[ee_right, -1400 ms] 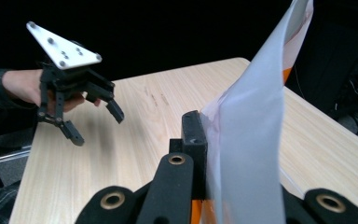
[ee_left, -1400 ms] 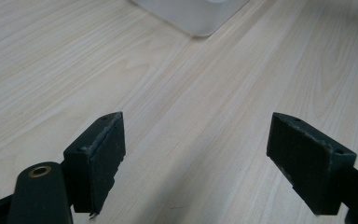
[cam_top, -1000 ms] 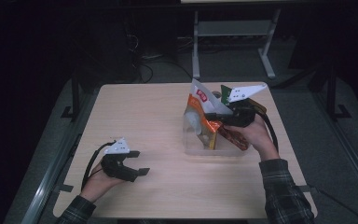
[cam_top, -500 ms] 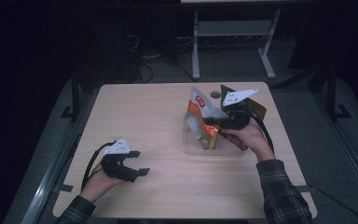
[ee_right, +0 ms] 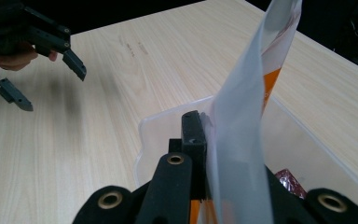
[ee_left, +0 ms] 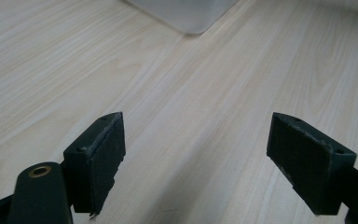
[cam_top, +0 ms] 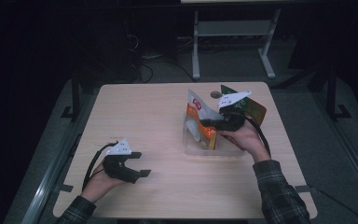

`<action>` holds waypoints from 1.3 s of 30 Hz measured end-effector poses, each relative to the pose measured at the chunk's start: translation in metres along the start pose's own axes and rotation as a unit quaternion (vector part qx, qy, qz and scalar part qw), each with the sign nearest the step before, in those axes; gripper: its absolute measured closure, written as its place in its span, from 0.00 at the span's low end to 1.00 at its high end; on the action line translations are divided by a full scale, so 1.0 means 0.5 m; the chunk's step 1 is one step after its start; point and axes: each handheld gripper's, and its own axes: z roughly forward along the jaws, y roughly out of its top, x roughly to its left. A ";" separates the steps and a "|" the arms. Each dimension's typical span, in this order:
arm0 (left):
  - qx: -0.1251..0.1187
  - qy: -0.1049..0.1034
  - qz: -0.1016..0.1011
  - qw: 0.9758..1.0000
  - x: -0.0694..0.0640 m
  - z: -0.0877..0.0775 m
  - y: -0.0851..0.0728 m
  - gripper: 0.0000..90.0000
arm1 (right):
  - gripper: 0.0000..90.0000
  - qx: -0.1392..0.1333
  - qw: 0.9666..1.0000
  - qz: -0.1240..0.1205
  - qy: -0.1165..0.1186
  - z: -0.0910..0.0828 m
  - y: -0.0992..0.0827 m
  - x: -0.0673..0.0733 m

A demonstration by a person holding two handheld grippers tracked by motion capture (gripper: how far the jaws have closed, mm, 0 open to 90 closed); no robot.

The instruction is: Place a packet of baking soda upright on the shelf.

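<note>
We hold snack bag (ee_right: 242,140) pinched between right gripper (cam_top: 216,123) jaws, over clear bin (ee_right: 168,122). We judge: placing step; next, lower it inside, then release. Left gripper (ee_left: 196,163) jaws wide, empty, above bench (cam_top: 154,112).

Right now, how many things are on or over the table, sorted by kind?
Snack packets: 2, an orange-and-white packet clamped in the right gripper, a green-and-orange packet behind that hand
Clear plastic bins: 1
Grippers: 2, with the left gripper open over bare wood
Total: 5
</note>
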 end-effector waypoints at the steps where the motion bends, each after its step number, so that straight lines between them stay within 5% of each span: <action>1: 0.002 0.000 0.002 1.000 0.000 0.001 0.000 0.21 | 0.99 -0.002 1.000 0.002 0.000 0.002 -0.001 -0.001; 8: 0.005 -0.006 -0.002 1.000 -0.001 0.006 0.000 0.21 | 0.95 0.002 1.000 -0.001 -0.023 0.017 0.001 0.007; 26: 0.004 -0.007 0.003 1.000 -0.004 0.008 0.001 0.21 | 0.40 -0.015 0.998 0.022 -0.054 0.006 0.006 0.019; 39: 0.004 -0.007 0.003 1.000 -0.002 0.006 0.000 0.21 | 0.35 -0.006 0.997 0.019 -0.070 -0.020 -0.006 0.032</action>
